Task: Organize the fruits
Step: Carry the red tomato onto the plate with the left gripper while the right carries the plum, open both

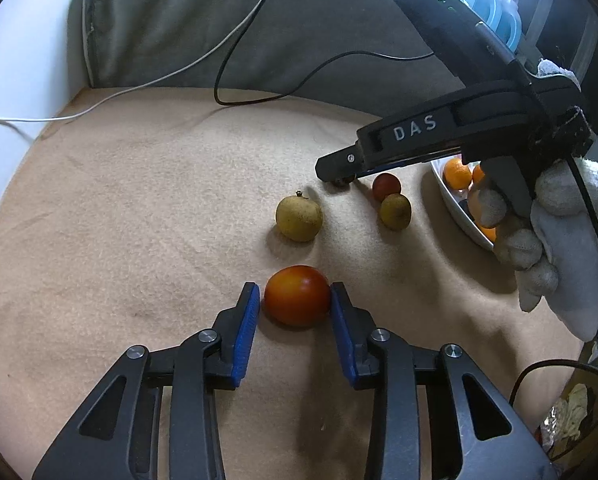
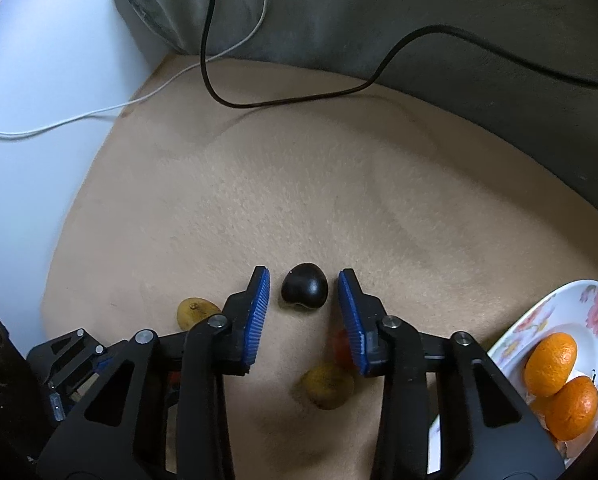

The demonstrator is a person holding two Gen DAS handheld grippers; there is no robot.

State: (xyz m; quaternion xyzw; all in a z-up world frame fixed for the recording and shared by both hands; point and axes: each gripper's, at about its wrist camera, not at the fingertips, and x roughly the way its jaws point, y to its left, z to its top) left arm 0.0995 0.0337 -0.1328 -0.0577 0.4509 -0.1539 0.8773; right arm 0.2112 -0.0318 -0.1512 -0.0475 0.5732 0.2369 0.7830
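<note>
A red-orange fruit (image 1: 297,298) lies on the tan cloth (image 1: 139,220), and my left gripper (image 1: 295,286) is shut on it, blue pads against its sides. Further back lie a yellow-green fruit (image 1: 299,218), a small red fruit (image 1: 386,186) and a small yellow-brown fruit (image 1: 395,211). My right gripper (image 2: 303,276) points steeply down over a small dark fruit (image 2: 304,292). That fruit sits between the blue pads with a gap on each side, so the gripper is open. In the left wrist view the right gripper (image 1: 339,178) hides the dark fruit.
A flowered white plate (image 2: 571,292) at the right holds oranges (image 2: 551,364). A gloved hand (image 1: 559,240) holds the right gripper. A black cable (image 2: 283,102) and a white cable (image 2: 79,116) trail over the cloth's far edge, in front of a grey cushion (image 2: 379,20).
</note>
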